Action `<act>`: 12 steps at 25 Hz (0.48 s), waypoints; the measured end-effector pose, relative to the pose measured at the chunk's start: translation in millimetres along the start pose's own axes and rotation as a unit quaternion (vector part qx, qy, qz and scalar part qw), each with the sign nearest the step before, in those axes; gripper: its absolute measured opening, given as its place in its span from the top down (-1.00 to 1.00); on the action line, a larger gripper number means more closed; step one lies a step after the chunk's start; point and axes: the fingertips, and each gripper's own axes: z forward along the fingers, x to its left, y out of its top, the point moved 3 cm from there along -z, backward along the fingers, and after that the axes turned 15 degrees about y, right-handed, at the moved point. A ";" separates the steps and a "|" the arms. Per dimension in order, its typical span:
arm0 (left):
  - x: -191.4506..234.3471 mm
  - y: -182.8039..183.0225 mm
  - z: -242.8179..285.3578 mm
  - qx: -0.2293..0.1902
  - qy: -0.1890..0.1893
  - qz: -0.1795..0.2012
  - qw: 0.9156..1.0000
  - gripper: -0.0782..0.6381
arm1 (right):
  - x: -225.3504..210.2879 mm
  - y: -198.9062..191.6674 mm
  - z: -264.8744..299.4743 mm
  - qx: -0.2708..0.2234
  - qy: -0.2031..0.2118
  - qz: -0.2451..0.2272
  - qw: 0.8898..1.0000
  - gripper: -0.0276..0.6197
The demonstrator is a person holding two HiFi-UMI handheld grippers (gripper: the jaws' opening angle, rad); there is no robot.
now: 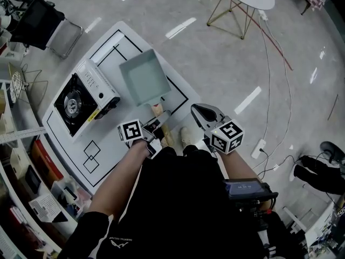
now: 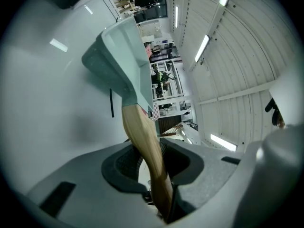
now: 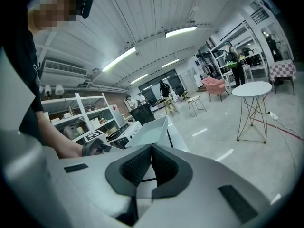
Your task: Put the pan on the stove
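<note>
Over on the white desk (image 1: pixel 64 139), my left gripper (image 1: pixel 159 118) has its jaws clamped on the wooden handle (image 1: pixel 157 110) of the pale teal pan (image 1: pixel 143 74). Pan's just beside the stove (image 1: pixel 81 99), not on the burner. Right gripper (image 1: pixel 200 112) hovers nearby, jaws together, nothing in them.

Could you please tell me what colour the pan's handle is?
Light tan, like bare wood; the handle shows best in the left gripper view.

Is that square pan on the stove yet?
Not yet. The pan is beside the stove, whose burner is bare; the left gripper holds its wooden handle.
</note>
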 end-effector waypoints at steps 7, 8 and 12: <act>-6.6 7.5 -10.4 -0.005 0.000 0.006 1.000 0.46 | 7.0 2.0 3.7 0.002 0.007 -0.007 1.000 0.83; -8.4 9.0 -11.9 -0.006 -0.001 0.007 1.000 0.45 | 7.7 2.9 4.2 0.002 0.008 -0.009 1.000 0.83; -15.4 15.0 -18.7 -0.012 -0.005 0.011 1.000 0.45 | 10.1 6.5 8.7 0.006 0.013 -0.014 1.000 0.83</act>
